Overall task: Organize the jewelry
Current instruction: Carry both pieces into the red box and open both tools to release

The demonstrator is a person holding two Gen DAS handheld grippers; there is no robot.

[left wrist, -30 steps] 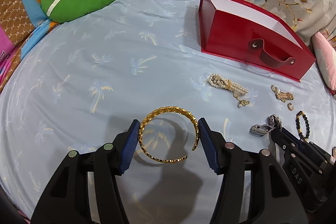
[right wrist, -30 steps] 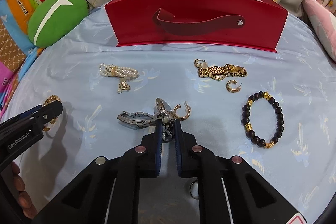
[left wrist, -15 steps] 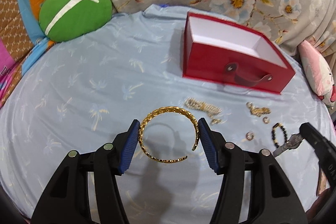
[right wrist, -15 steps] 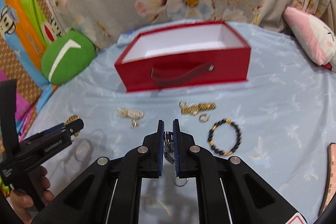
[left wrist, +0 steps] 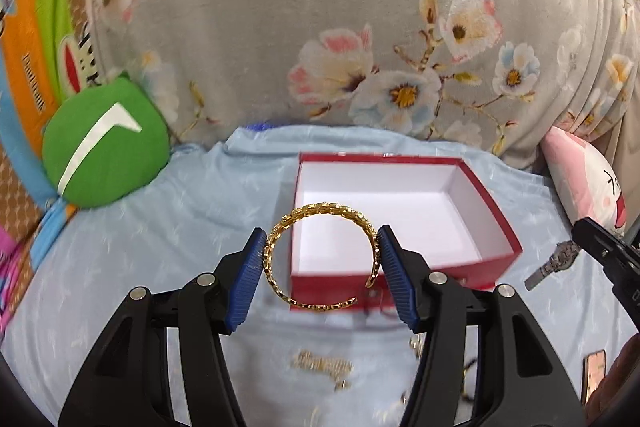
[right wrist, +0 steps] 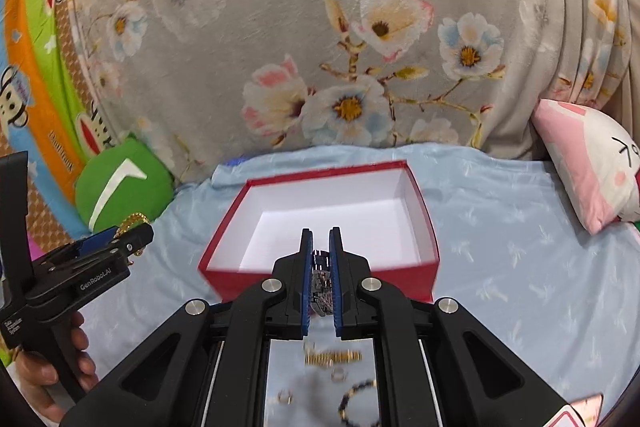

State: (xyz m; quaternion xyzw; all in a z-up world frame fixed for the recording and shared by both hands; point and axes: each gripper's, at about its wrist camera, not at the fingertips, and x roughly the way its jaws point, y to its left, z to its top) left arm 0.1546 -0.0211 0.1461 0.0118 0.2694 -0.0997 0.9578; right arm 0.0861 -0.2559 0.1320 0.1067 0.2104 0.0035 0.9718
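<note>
Above a bed spread with a pale blue sheet (left wrist: 168,247), the left claw (left wrist: 322,267) pinches a gold bangle (left wrist: 320,255) by its sides, held over the near left corner of an open red box (right wrist: 424,211). The right claw (right wrist: 320,279), pressed nearly together, grips a silver watch (right wrist: 322,287) at the box's front wall. Blurred gold pieces and a dark beaded bracelet (right wrist: 352,397) lie on the sheet below.
</note>
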